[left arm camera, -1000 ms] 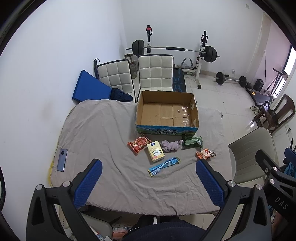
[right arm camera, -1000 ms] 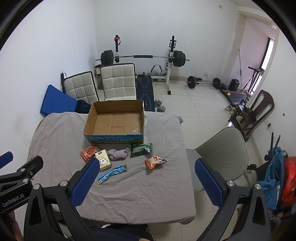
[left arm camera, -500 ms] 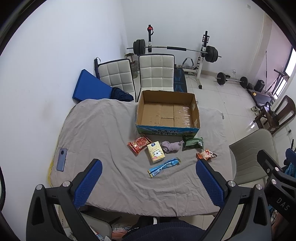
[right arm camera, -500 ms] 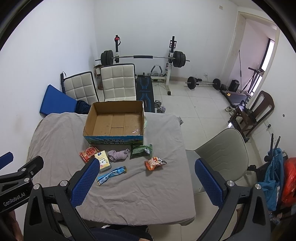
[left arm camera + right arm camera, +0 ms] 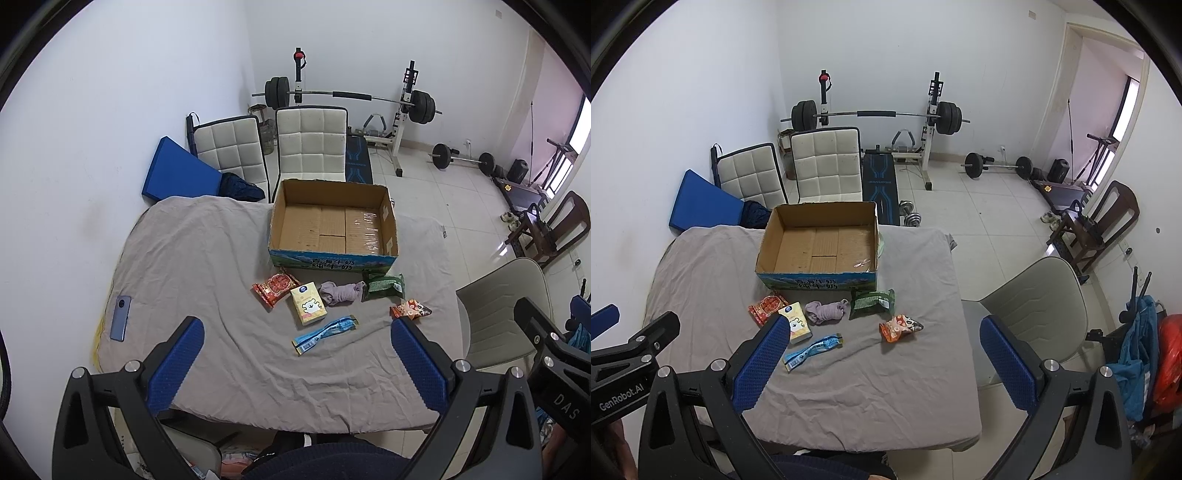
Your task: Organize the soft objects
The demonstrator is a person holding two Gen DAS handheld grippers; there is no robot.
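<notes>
My box [image 5: 334, 229] sits empty on the table [image 5: 192, 266]; snacks and a sock [image 5: 341, 292] lie before it. Both my fingers are spread wide, holding nothing, above the near edge.

Probably home gym: barbell rack [image 5: 875, 114], chairs [image 5: 827, 166]

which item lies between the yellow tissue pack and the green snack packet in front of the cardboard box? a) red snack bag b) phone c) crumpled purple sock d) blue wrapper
c: the crumpled purple sock sits on the grey cloth, with the yellow tissue pack at one side and the green snack packet at the other, just before the open cardboard box.
</notes>
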